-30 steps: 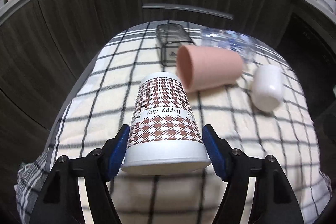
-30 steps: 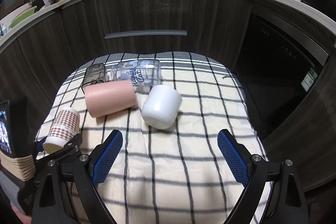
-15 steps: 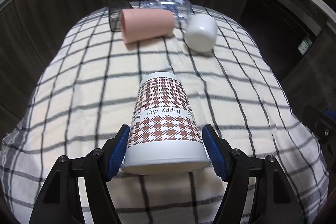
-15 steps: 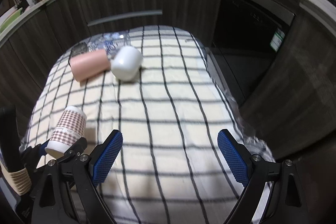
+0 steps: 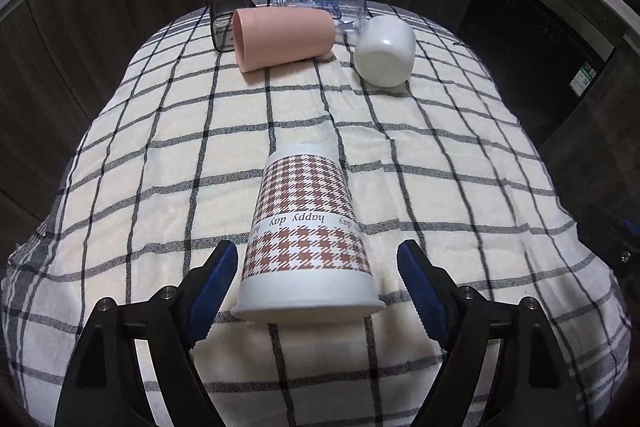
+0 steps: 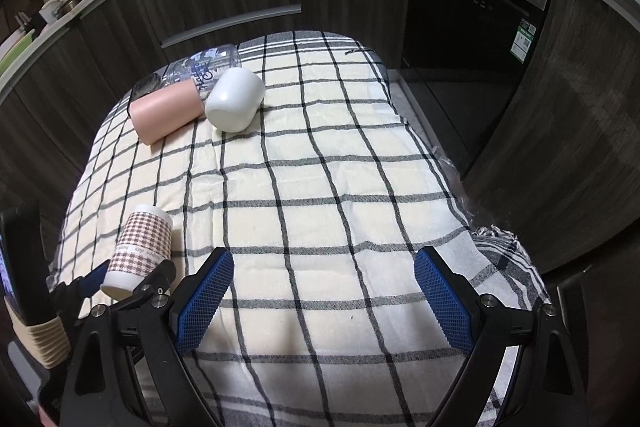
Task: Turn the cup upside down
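A paper cup with a brown houndstooth pattern (image 5: 306, 235) stands upside down, rim down, on the checked cloth (image 5: 160, 155). My left gripper (image 5: 316, 287) is open around its lower part, with both blue pads a small gap away from the cup. The cup also shows in the right wrist view (image 6: 138, 253) at the left, between the left gripper's fingers. My right gripper (image 6: 322, 301) is open and empty above the cloth's near right part.
A pink cup (image 5: 284, 37), a white cup (image 5: 386, 51) and a clear printed bottle (image 5: 320, 1) lie on their sides at the far end, beside a dark container (image 5: 224, 15). Dark cabinets surround the table. A stack of paper cups (image 6: 38, 343) sits at the left.
My left gripper has opened and let go of the houndstooth cup, which now stands on the cloth. Both cameras have shifted; the right gripper stays open.
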A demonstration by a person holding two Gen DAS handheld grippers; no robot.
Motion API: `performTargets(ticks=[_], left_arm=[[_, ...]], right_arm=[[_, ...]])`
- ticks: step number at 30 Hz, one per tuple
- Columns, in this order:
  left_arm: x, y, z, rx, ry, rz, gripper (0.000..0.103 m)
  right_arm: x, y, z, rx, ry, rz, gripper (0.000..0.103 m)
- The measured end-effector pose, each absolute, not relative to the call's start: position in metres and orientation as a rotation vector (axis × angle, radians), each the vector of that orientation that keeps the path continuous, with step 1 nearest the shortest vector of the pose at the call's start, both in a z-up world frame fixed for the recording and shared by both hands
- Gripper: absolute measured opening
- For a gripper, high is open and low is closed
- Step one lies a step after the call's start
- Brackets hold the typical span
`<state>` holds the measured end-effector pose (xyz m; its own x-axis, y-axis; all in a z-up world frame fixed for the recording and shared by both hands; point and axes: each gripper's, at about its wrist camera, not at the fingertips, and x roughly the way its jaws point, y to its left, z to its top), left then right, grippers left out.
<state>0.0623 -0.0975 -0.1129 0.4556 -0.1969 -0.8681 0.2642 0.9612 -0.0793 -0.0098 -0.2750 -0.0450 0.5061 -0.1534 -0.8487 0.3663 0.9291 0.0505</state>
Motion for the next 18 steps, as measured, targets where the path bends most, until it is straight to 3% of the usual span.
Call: performTargets(ticks=[11,18], left_arm=[[0.046,-0.058,-0.041,0.019,0.935,-0.248,0.087],[0.053,-0.007,-0.011,-0.085,0.855,-0.161,0.09]], right_arm=[[0.01,-0.257,-0.009,0.285,1.025,-0.192,0.092],[0.067,-0.23,-0.019,0.302,1.284,-0.014,0.092]])
